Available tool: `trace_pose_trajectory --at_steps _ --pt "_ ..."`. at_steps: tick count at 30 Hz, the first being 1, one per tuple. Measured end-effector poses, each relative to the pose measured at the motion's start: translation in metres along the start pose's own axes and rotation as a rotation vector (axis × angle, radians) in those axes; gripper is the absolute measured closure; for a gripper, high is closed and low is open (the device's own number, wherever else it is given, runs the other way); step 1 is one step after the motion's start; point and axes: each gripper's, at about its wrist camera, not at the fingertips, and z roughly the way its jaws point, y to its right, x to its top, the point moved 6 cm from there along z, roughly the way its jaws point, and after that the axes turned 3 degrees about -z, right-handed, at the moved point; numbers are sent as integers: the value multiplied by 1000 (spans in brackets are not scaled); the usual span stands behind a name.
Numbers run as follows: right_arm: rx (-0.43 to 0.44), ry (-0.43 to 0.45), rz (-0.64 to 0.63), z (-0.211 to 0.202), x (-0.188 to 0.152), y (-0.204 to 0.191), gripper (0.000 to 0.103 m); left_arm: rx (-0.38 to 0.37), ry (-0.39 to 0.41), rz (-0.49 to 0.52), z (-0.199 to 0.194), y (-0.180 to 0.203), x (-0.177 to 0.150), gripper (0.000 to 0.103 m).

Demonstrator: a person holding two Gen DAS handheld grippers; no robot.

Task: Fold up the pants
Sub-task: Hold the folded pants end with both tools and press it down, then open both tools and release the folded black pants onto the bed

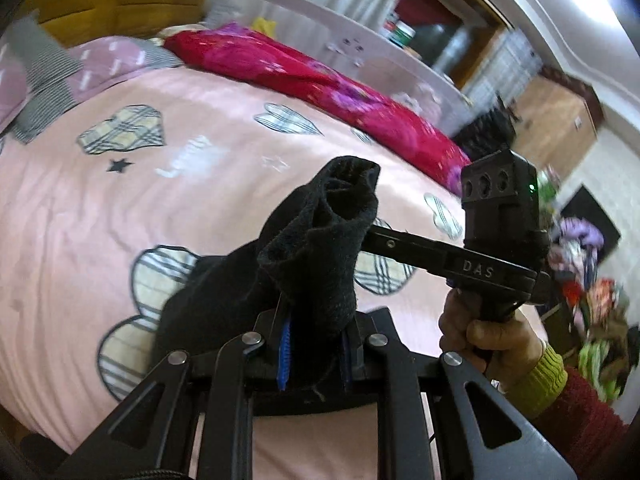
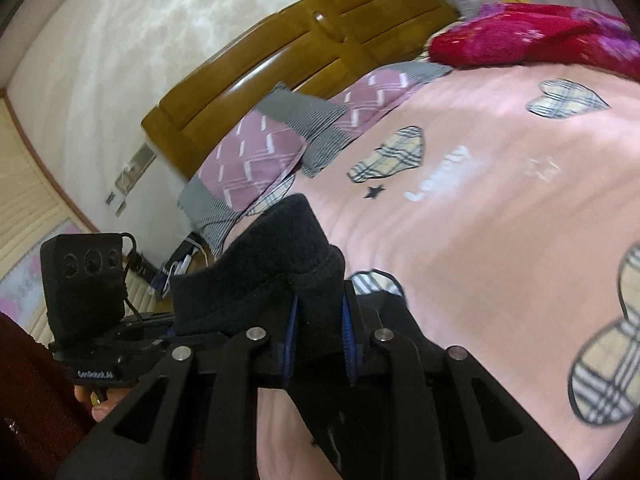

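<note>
The black pants (image 1: pixel 320 248) are held up above the pink bed cover (image 1: pixel 160 200). In the left wrist view my left gripper (image 1: pixel 316 360) is shut on a bunched ribbed edge of the pants, and the rest hangs down to the left. My right gripper (image 1: pixel 368 236) comes in from the right and grips the same bunch. In the right wrist view my right gripper (image 2: pixel 320 332) is shut on a thick black fold of the pants (image 2: pixel 280 256). The left gripper's body (image 2: pixel 88 300) shows at the left, close by.
A red floral quilt (image 1: pixel 320 80) lies along the bed's far side. Purple and grey pillows (image 2: pixel 272 136) sit by the wooden headboard (image 2: pixel 320 40). A pile of coloured clothes (image 1: pixel 592 300) lies beyond the bed at the right. A white crib rail (image 1: pixel 360 40) stands behind the quilt.
</note>
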Motion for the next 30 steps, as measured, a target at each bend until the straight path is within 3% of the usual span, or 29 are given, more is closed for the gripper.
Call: trace_pose_trajectory --at_steps 9,20,26,30 --pt "-36 54 81 -33 -32 30 83 -1 -93 109 36 41 -38 85" --pt "-89 60 152 -53 -73 63 84 -19 -203 198 78 62 -78 85" --pt "-181 29 215 -64 -97 81 80 -46 -255 222 97 65 -96 83" --pt "-277 63 278 -86 -110 88 79 -57 -271 226 99 65 -101 79"
